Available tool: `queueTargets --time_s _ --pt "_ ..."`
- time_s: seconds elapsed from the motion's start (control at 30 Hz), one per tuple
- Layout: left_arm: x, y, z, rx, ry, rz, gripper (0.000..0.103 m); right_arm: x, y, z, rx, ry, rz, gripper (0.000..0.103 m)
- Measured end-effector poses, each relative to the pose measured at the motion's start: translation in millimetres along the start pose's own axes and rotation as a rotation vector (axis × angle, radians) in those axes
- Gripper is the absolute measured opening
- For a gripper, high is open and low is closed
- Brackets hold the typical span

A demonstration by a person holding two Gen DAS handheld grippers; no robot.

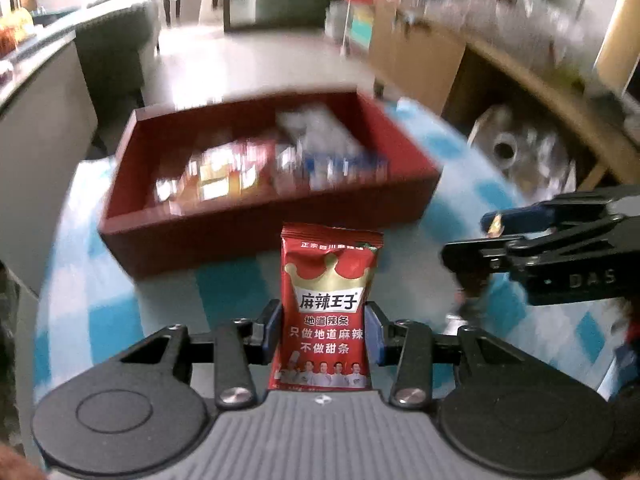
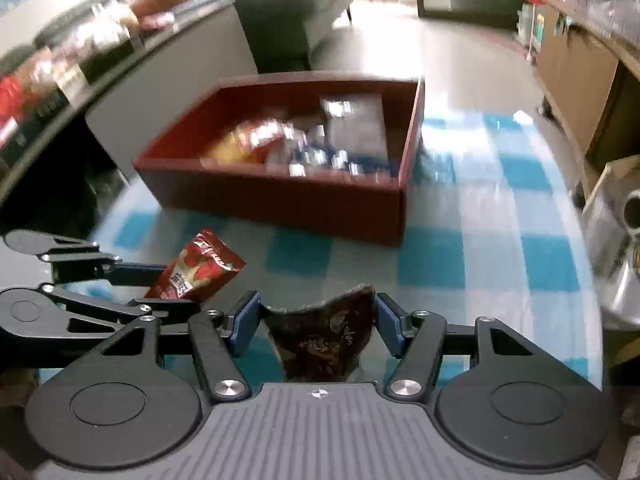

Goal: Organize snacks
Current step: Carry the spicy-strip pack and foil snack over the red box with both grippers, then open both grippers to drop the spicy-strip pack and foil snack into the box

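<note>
We note the left tool (image 1: 325, 326) pinching a red snack packet (image 1: 329, 304) and the right tool (image 2: 316, 320) pinching a dark brown packet (image 2: 324, 340), both near the red box (image 1: 256, 236) on the checked table (image 2: 500, 240).

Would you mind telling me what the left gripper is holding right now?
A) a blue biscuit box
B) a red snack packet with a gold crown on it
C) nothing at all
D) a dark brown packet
B: in the left wrist view the left gripper is clamped on both sides of an upright red snack packet printed with a gold crown.
</note>
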State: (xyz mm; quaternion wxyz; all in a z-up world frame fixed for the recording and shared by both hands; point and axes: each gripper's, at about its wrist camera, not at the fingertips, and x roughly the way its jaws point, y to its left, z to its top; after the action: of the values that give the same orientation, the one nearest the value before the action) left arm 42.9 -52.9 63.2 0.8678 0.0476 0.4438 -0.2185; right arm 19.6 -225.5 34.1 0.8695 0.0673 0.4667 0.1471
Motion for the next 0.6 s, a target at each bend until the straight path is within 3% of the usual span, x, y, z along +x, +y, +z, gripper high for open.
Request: queueTargets --time_s 0.3,0.6 --pt "10.1 22.3 57.4 -0.064 -0.08 0.025 0.037 4.6 3.6 69.6 -0.005 -0.129 0.015 0.068" --pt "43.2 38.0 101.3 -0.074 -0.114 0.077 0.037 48.4 -2.2 120.0 0.006 -0.143 0.035 0.068"
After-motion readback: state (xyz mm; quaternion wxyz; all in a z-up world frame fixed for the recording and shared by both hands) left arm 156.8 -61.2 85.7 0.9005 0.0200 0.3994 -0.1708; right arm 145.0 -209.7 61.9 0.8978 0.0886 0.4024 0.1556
